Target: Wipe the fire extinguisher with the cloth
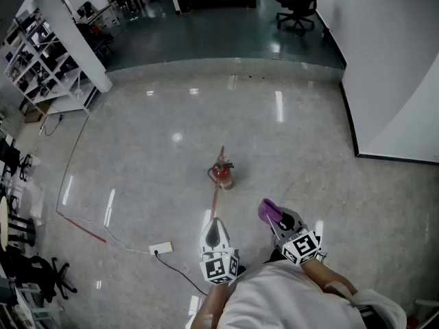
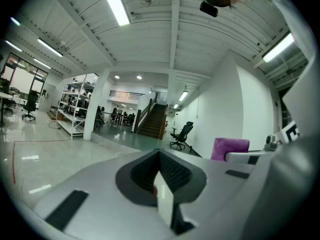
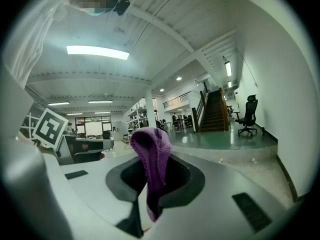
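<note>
Right tongs (image 3: 152, 194) are shown clamped on the purple cloth (image 3: 150, 154); left tongs (image 2: 161, 186) are pressed together, empty. The fire extinguisher (image 1: 221, 172) is seen on the floor (image 1: 309, 156), well apart ahead. It may be toppled if wiped unsteadied, and the thinly pinched cloth may be dragged free. It appears upright, but its hose and label are too small to be made out.
</note>
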`<state>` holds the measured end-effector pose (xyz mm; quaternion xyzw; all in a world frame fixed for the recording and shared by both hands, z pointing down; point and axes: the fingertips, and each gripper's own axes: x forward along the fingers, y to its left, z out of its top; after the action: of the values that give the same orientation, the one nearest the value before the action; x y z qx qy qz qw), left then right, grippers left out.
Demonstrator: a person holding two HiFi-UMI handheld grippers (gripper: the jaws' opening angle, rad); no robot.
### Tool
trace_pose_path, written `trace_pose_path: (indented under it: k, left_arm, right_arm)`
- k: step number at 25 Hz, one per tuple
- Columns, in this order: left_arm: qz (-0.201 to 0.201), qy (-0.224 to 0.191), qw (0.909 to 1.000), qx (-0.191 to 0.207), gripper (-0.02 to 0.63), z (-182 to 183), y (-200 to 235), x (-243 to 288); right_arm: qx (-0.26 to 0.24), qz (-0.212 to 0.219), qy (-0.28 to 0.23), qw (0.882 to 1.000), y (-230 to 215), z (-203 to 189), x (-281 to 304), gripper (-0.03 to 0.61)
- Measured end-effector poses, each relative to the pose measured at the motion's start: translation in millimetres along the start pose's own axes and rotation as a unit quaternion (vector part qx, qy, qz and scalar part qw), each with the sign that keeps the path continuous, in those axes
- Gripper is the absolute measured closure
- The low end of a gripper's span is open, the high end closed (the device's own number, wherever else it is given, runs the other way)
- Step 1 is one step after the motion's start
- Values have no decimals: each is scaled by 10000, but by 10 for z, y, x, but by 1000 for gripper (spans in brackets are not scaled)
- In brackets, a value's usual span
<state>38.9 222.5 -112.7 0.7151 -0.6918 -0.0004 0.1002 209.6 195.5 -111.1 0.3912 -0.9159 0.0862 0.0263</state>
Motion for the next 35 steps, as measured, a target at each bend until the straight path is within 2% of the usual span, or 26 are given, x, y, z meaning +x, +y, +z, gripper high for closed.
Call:
trace_pose_path:
  k: [19, 25, 30, 35]
  left_arm:
    - [-20, -31, 10000, -56, 609, -11, -8, 7]
    - [-223, 42, 9997, 31, 609, -50, 399, -45]
    - [-478, 121, 9987, 127, 607, -151, 817, 54]
    - [-777, 121, 9964, 329, 608, -224, 947, 347]
  right_arm:
    - [112, 156, -12, 9998, 44, -38, 42, 522]
    - [112, -42, -29, 9999, 268, -108, 331, 522]
    - [152, -495, -66, 9986, 362, -185, 522, 522]
    - [-25, -636, 59, 9980, 272, -341, 751, 522]
